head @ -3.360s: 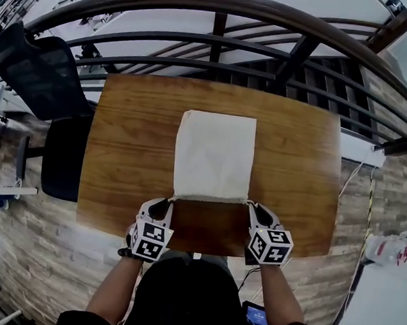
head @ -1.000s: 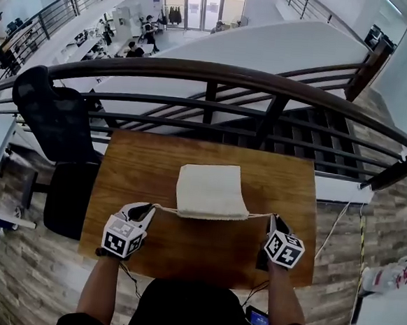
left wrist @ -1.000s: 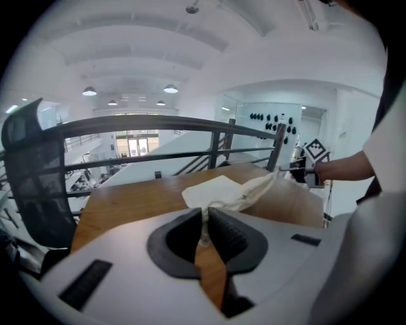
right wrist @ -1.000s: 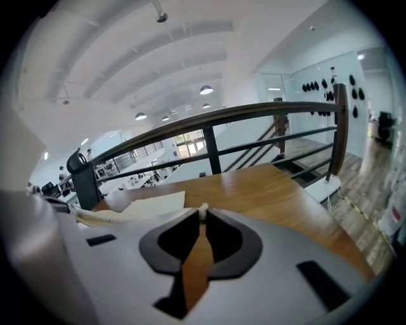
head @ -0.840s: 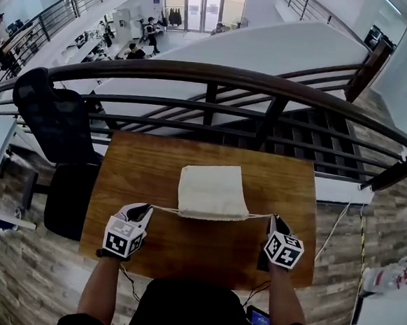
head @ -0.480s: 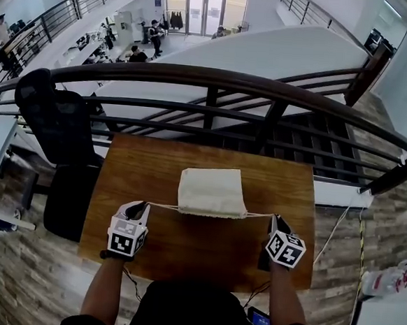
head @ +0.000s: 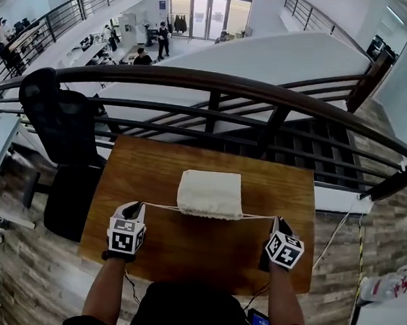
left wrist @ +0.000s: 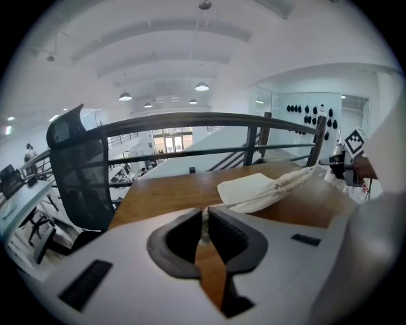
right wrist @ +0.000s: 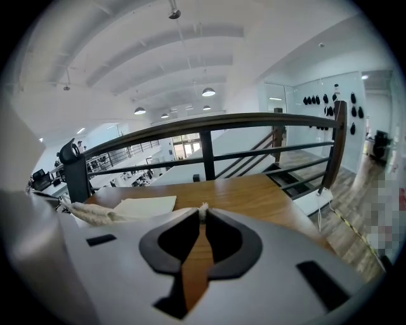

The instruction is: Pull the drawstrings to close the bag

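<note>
A cream cloth drawstring bag (head: pixel 210 192) lies flat in the middle of the wooden table (head: pixel 182 251), its near mouth gathered tight. A thin drawstring (head: pixel 159 206) runs taut from the mouth out to each side. My left gripper (head: pixel 136 208) is shut on the left string end, which shows as a white cord (left wrist: pixel 203 230) pinched between the jaws of that gripper (left wrist: pixel 204 214). My right gripper (head: pixel 277 221) is shut on the right end, a frayed tuft (right wrist: pixel 203 207) poking out between the jaws of this gripper (right wrist: pixel 203 212). The bunched bag mouth (right wrist: pixel 89 212) lies to its left.
A dark metal railing (head: pixel 217 82) curves just past the table's far edge, with a stairwell below it. A black office chair (head: pixel 52 118) stands off the table's left side. Bare wood surrounds the bag.
Since the oldest frame the grippers have drawn far apart sideways and the bag's wide mouth has bunched shut. Over the last second the left gripper turned slightly; the strings stay taut.
</note>
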### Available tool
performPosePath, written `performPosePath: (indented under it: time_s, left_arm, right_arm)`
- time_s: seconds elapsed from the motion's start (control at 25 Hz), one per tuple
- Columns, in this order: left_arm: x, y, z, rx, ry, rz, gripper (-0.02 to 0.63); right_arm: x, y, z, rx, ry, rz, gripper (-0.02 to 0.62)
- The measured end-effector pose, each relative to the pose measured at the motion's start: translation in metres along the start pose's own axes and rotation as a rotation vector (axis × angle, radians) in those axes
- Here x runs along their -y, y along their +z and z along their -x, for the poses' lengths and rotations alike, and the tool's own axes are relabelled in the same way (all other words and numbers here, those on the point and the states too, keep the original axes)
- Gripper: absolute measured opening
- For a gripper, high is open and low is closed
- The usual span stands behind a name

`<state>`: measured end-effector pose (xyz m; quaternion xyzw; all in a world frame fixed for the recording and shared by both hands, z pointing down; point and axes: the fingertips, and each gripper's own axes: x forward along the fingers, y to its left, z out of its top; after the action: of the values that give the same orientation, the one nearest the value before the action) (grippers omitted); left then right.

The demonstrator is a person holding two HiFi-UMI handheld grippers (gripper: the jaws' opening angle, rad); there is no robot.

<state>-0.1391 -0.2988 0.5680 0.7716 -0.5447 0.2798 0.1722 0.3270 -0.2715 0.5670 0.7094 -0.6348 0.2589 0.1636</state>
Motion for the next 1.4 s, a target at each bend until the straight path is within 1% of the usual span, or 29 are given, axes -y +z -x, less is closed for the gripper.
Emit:
performPosePath:
  time_s: [0.08, 0.12, 0.16, 0.24, 0.28, 0.32, 0.4, 0.44, 0.52, 0.56, 0.68, 0.76, 0.92, 1.0, 1.08, 1.12, 1.16, 1.24, 1.28, 1.4]
  left_arm:
    - [-0.004, 0.003, 0.004, 0.009, 0.016, -0.006, 0.037]
    - [-0.01, 0.002, 0.007, 0.008, 0.033, 0.01, 0.037]
    - [-0.02, -0.002, 0.009, 0.005, 0.048, 0.049, 0.037]
    - [-0.037, -0.013, 0.01, -0.006, 0.052, 0.164, 0.037]
    - [-0.04, -0.017, 0.011, -0.011, 0.046, 0.198, 0.037]
    - [-0.04, -0.02, 0.011, -0.018, 0.044, 0.2, 0.037]
    - [-0.038, -0.022, 0.011, -0.028, 0.062, 0.165, 0.037]
    - [-0.039, -0.021, 0.011, -0.026, 0.07, 0.162, 0.037]
    - [-0.041, -0.02, 0.009, -0.016, 0.072, 0.182, 0.037]
    - [-0.042, -0.018, 0.009, -0.014, 0.074, 0.175, 0.037]
    - [-0.041, -0.011, 0.011, -0.008, 0.09, 0.089, 0.037]
    - [-0.039, -0.009, 0.012, -0.008, 0.095, 0.061, 0.037]
    - [-0.043, -0.012, 0.013, -0.024, 0.125, 0.006, 0.037]
    - [-0.049, -0.015, 0.014, -0.029, 0.132, 0.01, 0.037]
    - [-0.053, -0.022, 0.011, -0.044, 0.117, 0.048, 0.037]
    - [-0.053, -0.025, 0.01, -0.055, 0.114, 0.055, 0.037]
    - [-0.051, -0.028, 0.009, -0.067, 0.119, 0.046, 0.037]
    - [-0.048, -0.031, 0.007, -0.081, 0.14, 0.019, 0.037]
    - [-0.047, -0.031, 0.006, -0.083, 0.148, 0.021, 0.037]
    - [-0.05, -0.032, 0.002, -0.087, 0.173, 0.019, 0.037]
  right_arm:
    - [0.009, 0.0, 0.001, 0.003, -0.032, 0.007, 0.028]
    - [0.016, 0.001, 0.002, 0.002, -0.052, 0.001, 0.028]
    - [0.023, 0.0, 0.002, 0.002, -0.065, -0.017, 0.028]
    - [0.036, -0.001, 0.004, -0.002, -0.068, -0.059, 0.029]
    - [0.039, -0.003, 0.005, -0.005, -0.063, -0.068, 0.032]
    - [0.04, -0.005, 0.005, -0.009, -0.061, -0.065, 0.031]
    - [0.038, -0.008, 0.006, -0.012, -0.07, -0.036, 0.031]
    - [0.037, -0.008, 0.005, -0.011, -0.076, -0.025, 0.031]
    - [0.035, -0.008, 0.004, -0.009, -0.085, -0.011, 0.031]
    - [0.035, -0.007, 0.004, -0.006, -0.09, 0.002, 0.032]
    - [0.034, -0.005, 0.004, 0.0, -0.106, 0.064, 0.032]
    - [0.035, -0.007, 0.004, -0.003, -0.112, 0.093, 0.032]
    - [0.038, -0.011, 0.005, -0.014, -0.12, 0.108, 0.032]
    - [0.047, -0.012, 0.006, -0.021, -0.133, 0.083, 0.032]
    - [0.058, -0.011, 0.006, -0.027, -0.135, 0.034, 0.038]
    - [0.06, -0.011, 0.006, -0.03, -0.139, 0.031, 0.04]
    - [0.06, -0.011, 0.007, -0.033, -0.149, 0.05, 0.038]
    - [0.058, -0.015, 0.007, -0.04, -0.18, 0.129, 0.038]
    - [0.057, -0.017, 0.007, -0.042, -0.191, 0.159, 0.038]
    - [0.055, -0.019, 0.005, -0.041, -0.203, 0.201, 0.04]
